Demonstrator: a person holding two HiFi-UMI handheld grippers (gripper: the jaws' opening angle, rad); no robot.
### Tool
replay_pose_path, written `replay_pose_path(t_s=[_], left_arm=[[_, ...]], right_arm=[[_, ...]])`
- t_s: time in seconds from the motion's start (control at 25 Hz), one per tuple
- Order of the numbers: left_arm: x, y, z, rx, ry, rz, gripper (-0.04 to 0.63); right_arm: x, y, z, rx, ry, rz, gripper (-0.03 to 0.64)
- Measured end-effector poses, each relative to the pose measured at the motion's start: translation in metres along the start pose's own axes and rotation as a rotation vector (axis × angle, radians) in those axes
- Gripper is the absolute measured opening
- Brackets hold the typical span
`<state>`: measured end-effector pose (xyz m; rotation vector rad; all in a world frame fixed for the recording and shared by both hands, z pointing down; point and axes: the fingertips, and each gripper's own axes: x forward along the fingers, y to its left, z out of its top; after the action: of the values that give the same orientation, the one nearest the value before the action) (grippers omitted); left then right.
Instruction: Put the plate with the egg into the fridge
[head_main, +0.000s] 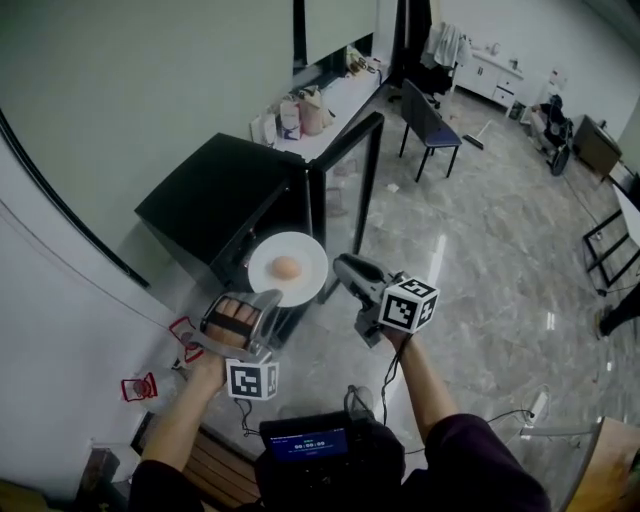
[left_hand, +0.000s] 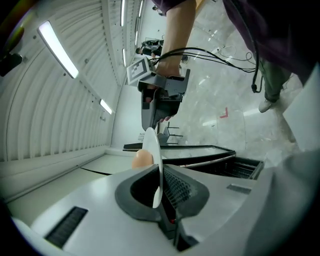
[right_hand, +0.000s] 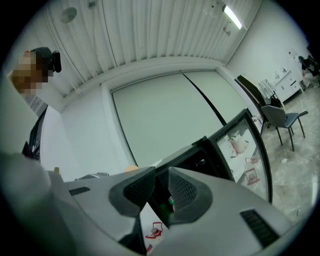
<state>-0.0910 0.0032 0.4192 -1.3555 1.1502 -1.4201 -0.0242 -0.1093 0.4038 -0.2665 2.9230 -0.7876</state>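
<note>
Tiled room, fridge (head_main: 225, 205) open | left fingers (left_hand: 177, 187) clamped on plate (left_hand: 155, 150) rim | right fingers (right_hand: 185, 190) slightly apart, seemingly empty

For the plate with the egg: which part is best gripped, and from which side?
The thin rim, edge-on from the near side, with the plate kept level: it is flat, and the egg lies loose at its middle. The left gripper is shut on that rim.

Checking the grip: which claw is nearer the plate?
Left. The left claw clamps the plate by its rim; the right claw hangs open just beside it.
</note>
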Motion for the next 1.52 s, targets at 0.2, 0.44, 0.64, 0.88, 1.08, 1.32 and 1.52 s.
replay_pose_path(t_s=[0.2, 0.44, 0.64, 0.88, 1.08, 1.32, 1.52], left_arm=[[0.037, -0.019, 0.039, -0.064, 0.150, -0.001, 0.020], [0.073, -0.066, 0.034, -0.073, 0.333, -0.027, 0.020], [0.101, -0.103, -0.005, -0.101, 0.475, -0.039, 0.020], [0.141, -0.155, -0.057, -0.206, 0.599, -0.037, 0.020], [0.178, -0.202, -0.104, -0.211, 0.668, -0.055, 0.020], [0.239, -0.260, -0.160, -0.215, 0.779, -0.073, 0.020], [0.286, -0.292, -0.198, -0.222, 0.861, -0.113, 0.020]], right_arm=[[-0.033, -0.038, 0.005, 0.003, 0.047, 0.054, 0.086], [-0.026, -0.075, -0.014, 0.024, 0.139, 0.115, 0.085], [0.015, -0.093, -0.051, 0.040, 0.201, 0.143, 0.084], [0.072, -0.115, -0.098, 0.039, 0.239, 0.149, 0.086], [0.117, -0.144, -0.139, 0.026, 0.262, 0.152, 0.084], [0.158, -0.192, -0.193, 0.056, 0.302, 0.219, 0.086], [0.174, -0.236, -0.223, 0.059, 0.341, 0.246, 0.084]])
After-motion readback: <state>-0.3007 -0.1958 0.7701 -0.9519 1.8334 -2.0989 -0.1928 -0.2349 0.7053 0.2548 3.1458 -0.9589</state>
